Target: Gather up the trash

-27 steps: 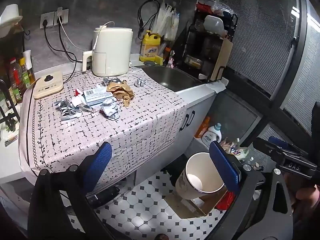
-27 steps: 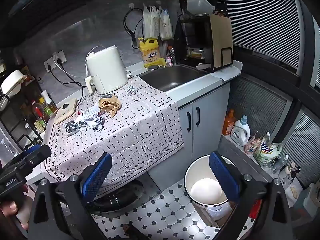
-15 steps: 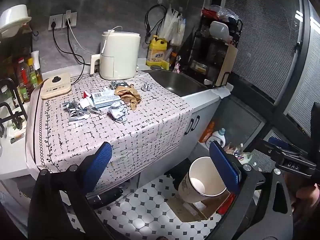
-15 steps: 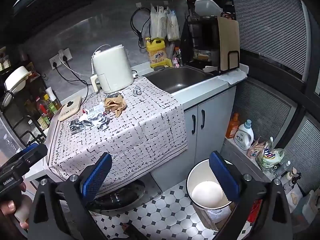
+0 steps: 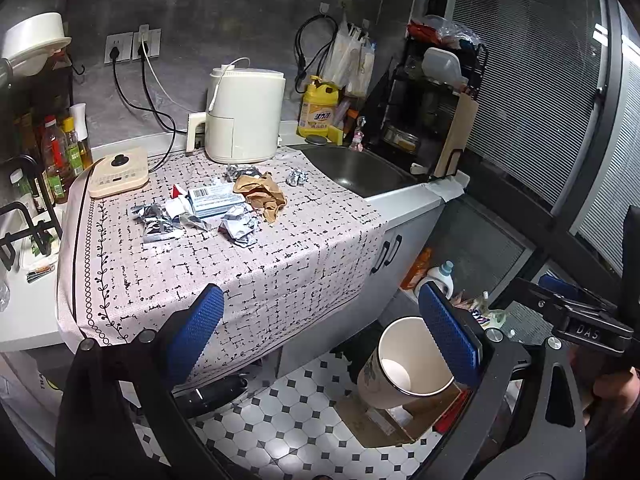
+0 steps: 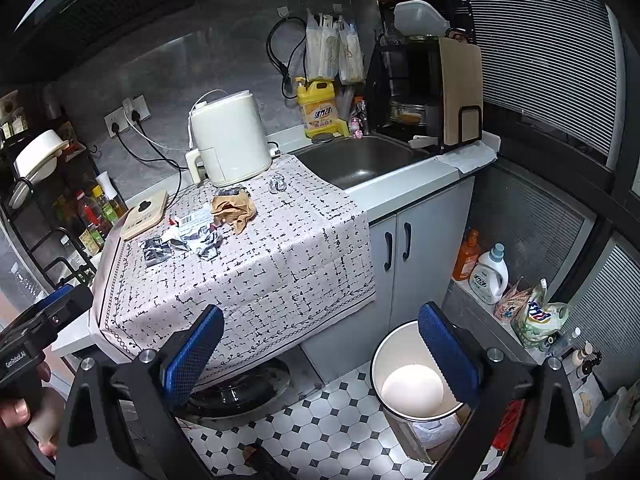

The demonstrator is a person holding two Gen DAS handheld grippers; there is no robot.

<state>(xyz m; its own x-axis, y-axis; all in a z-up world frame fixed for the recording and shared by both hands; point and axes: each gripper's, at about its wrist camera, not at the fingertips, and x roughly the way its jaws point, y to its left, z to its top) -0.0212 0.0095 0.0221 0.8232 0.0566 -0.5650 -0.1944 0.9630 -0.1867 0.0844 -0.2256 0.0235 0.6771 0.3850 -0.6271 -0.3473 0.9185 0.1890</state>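
Crumpled wrappers [image 5: 236,229], brown paper [image 5: 262,194] and a flat box [image 5: 214,200] are lying clustered on the tablecloth [image 5: 240,272], near the air fryer [image 5: 244,116]. The left gripper [image 5: 320,332] and right gripper [image 6: 320,350] are hovering open, empty. Approach stage, apparently; next, reaching one scrap, then the bin [image 6: 400,344] below.

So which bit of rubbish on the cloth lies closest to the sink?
The small foil ball, sitting alone near the sink's edge; the other scraps cluster farther left.

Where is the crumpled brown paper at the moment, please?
In both views, the crumpled brown paper lies on the tablecloth, in front of the white appliance.
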